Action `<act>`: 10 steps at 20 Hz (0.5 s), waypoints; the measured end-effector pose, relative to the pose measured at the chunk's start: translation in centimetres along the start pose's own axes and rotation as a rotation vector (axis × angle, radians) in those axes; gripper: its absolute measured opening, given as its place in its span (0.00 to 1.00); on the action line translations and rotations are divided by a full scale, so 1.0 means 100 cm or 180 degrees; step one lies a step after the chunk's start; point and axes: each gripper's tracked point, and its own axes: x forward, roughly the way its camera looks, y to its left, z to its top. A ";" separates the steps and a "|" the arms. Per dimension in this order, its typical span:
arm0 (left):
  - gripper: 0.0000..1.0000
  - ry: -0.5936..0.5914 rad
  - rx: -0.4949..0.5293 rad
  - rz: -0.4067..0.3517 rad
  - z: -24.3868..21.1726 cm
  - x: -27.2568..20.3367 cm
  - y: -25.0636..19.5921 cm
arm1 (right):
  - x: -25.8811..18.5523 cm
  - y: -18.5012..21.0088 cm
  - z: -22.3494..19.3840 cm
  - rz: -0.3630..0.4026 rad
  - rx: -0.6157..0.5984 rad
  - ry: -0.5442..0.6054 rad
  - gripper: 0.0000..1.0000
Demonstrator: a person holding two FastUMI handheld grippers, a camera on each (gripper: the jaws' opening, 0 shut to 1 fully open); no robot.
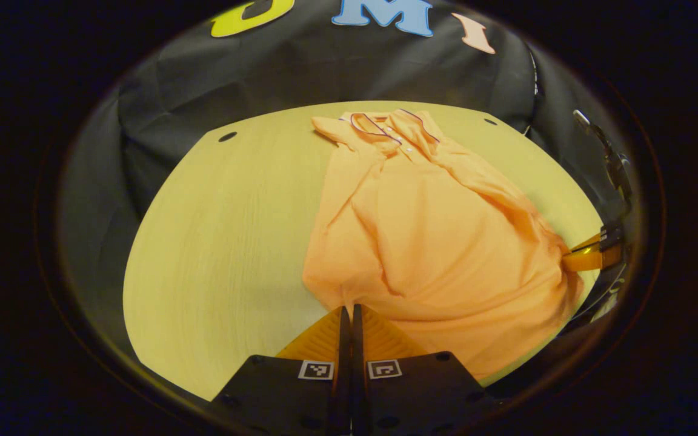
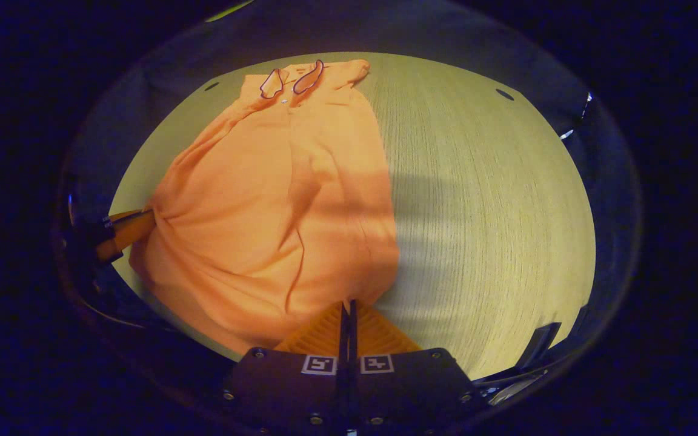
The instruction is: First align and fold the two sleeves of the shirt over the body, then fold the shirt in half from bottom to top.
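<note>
An orange polo shirt lies lengthwise on the light wooden table, its dark-trimmed collar at the far end. Both sleeves are folded in over the body. My left gripper is shut on the near hem at one bottom corner. The right gripper pinches the other bottom corner at the right edge. In the right gripper view the shirt stretches away to its collar; my right gripper is shut on the hem, and the left gripper holds the far corner, cloth bunched at its tips.
Bare table spreads beside the shirt, with small dark holes near its far edge. Black cloth walls the booth behind. A metal fitting stands off the table's right edge.
</note>
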 end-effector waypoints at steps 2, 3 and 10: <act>0.06 -0.0117 0.0008 -0.0007 0.027 0.008 0.002 | 0.000 0.000 0.025 0.0010 0.0013 -0.0120 0.00; 0.06 -0.0163 0.0030 -0.0023 0.039 0.012 0.003 | 0.000 -0.001 0.037 0.0012 0.0004 -0.0171 0.00; 0.06 -0.0460 0.0147 -0.0072 0.125 0.048 0.012 | 0.007 -0.001 0.132 0.0067 -0.0099 -0.0559 0.00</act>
